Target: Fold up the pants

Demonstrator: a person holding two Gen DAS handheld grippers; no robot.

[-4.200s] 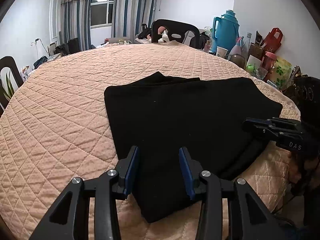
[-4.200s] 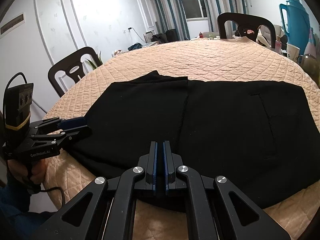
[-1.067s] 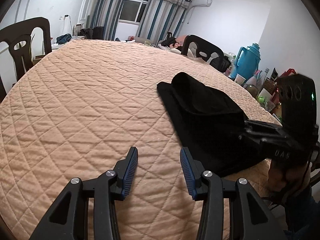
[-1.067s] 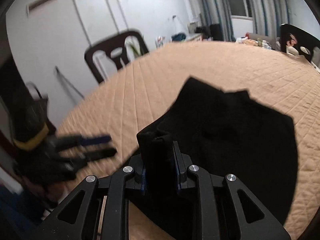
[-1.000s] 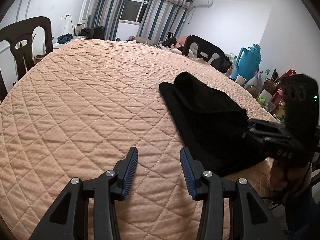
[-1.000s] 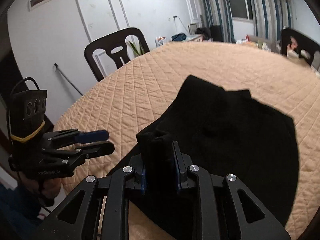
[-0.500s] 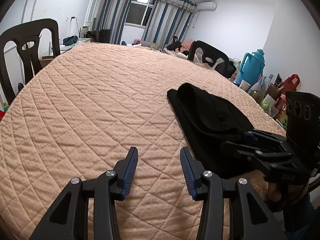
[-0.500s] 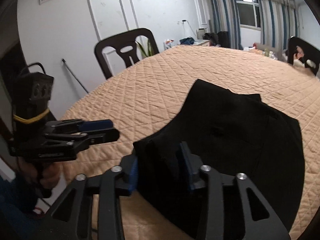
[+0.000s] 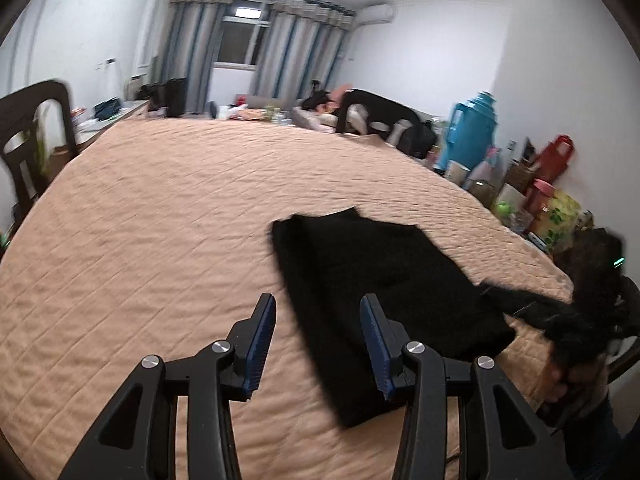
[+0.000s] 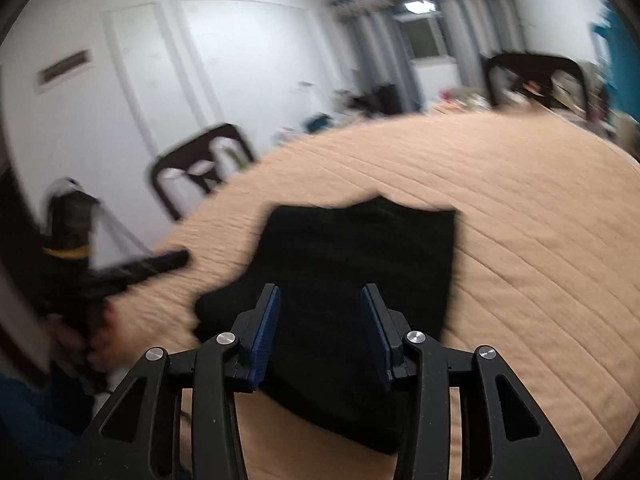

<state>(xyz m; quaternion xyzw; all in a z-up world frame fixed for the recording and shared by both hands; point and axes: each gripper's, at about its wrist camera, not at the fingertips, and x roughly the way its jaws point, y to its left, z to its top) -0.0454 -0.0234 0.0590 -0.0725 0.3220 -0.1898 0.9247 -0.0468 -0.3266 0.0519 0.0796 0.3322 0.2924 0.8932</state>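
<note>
The black pants (image 9: 380,280) lie folded into a narrow stack on the peach quilted table (image 9: 160,220), close to its near edge. My left gripper (image 9: 318,308) is open and empty, hovering over the stack's left edge. In the right wrist view the pants (image 10: 352,264) lie flat beyond my right gripper (image 10: 320,300). Its jaws stand apart and are closing, with no cloth pressed between the pads. The right gripper (image 9: 520,300) shows blurred at the stack's right end. The left gripper (image 10: 160,264) shows blurred at the left, held by a hand.
A teal thermos (image 9: 474,132), a red bag (image 9: 556,160) and several small items crowd the table's right side. Dark chairs stand at the left (image 9: 32,136), at the far side (image 9: 380,108) and by the white wall (image 10: 200,168). The quilt (image 10: 540,220) stretches beyond the pants.
My right gripper has let go of the bunched cloth it held, opened, and drawn back; the pants now lie flat. The left gripper has risen and swung right toward the stack.
</note>
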